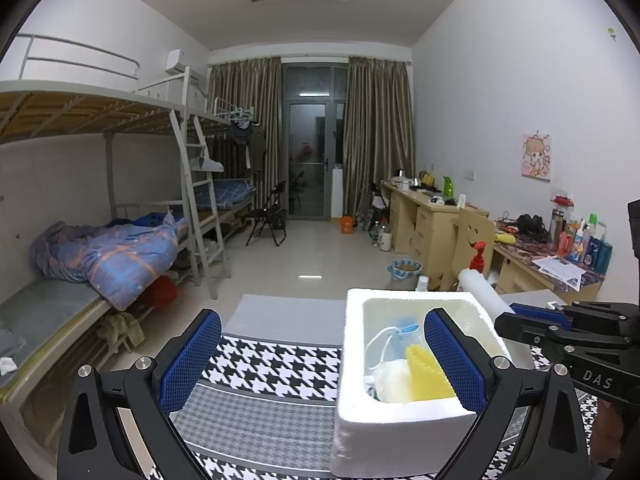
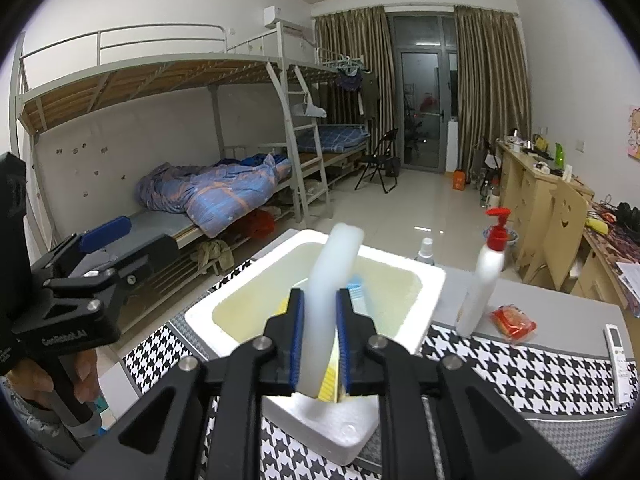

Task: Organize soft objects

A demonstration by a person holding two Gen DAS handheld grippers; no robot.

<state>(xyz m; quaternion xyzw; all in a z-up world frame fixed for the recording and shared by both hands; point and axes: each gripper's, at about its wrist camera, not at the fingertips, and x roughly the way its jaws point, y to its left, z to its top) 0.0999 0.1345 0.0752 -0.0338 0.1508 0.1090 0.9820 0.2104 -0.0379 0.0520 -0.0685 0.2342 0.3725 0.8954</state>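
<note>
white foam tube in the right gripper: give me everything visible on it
The white foam tube is a pale, matte, slightly translucent-looking cylinder, soft-looking and bent in a gentle curve. The right hand-held gripper is shut on its lower part, blue pads pressing both sides. It points up and away over the white foam box, upper end free. From the left wrist view it shows as a tube beyond the box's right rim.

My left tongs (image 1: 322, 364) stood wide apart above the houndstooth-covered counter (image 1: 280, 372), their right pad over the white foam box (image 1: 400, 412) at five o'clock. Inside it I saw a yellow sponge (image 1: 426, 376) and a white cable (image 1: 380, 344). At three o'clock, my right tongs (image 1: 508, 314) gripped a white foam tube (image 1: 480, 288).
</note>
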